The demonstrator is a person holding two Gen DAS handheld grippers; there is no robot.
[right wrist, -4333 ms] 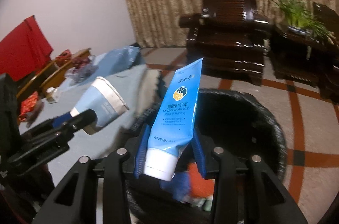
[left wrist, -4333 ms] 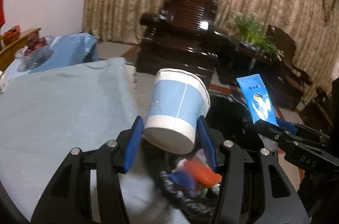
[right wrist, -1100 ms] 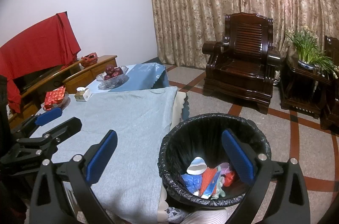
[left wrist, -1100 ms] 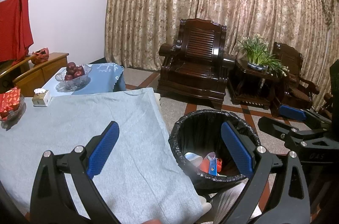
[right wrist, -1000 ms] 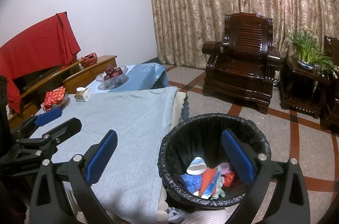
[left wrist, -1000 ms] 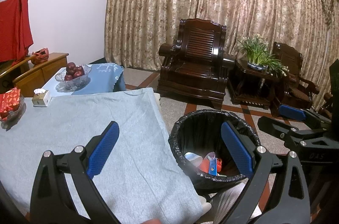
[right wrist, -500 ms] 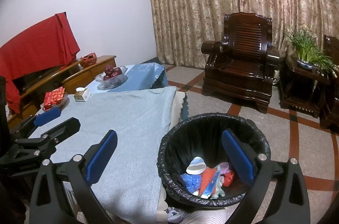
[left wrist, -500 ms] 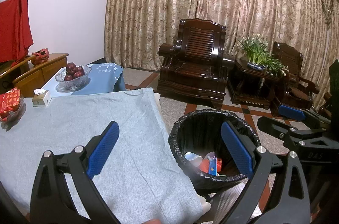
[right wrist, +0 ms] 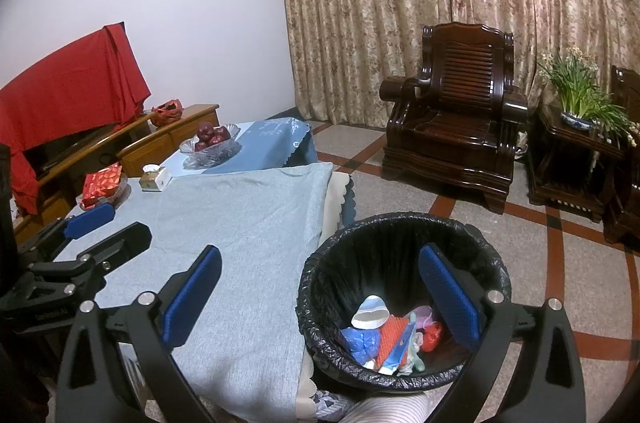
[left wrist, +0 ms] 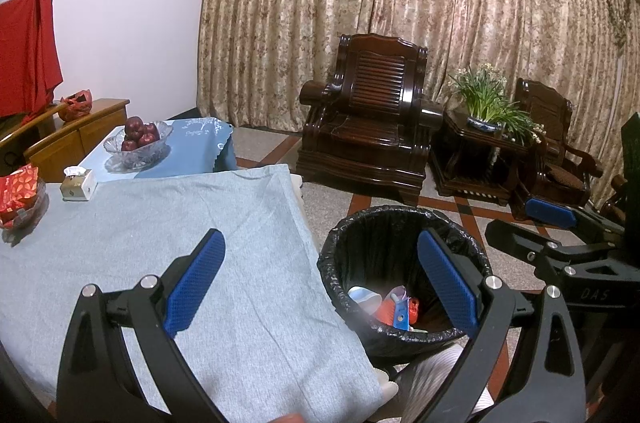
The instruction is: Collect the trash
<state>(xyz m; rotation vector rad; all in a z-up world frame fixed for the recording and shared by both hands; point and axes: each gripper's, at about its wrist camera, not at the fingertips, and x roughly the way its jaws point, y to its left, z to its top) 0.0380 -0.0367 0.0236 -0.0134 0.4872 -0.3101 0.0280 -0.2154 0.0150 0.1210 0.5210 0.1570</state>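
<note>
So the round bin lined with a crinkly black plastic bag (right wrist: 404,227) sits on the tiled floor right against the edge of the table draped in a pale blue-grey cloth (right wrist: 248,223), and it's got a little heap of trash at the bottom: a crushed white-and-blue paper cup (right wrist: 371,315) lying on its side on top of the heap, a crumpled blue wrapper (right wrist: 358,341) just beside it, an orange mesh-looking piece (right wrist: 394,337), a slim blue tube (right wrist: 402,347) slanted across the pile, and something small and red (right wrist: 432,335) toward the right. The pinkish bit behind is too blurry to call. Both grippers are empty with their fingers spread wide apart. The right gripper (right wrist: 320,293) hangs above the bin's near rim, its left blue pad (right wrist: 192,297) over the cloth and its right blue pad (right wrist: 450,295) over the bin mouth, so the trash pile shows in the gap between them, closer to the right pad, well below and not touched. The left gripper (left wrist: 320,283) sits the same way: one blue-padded finger (left wrist: 196,279) over the tablecloth, the other across the bin opening, the trash showing just inside of it. Further back on the table there's a glass bowl of dark red apples (right wrist: 210,141).
</note>
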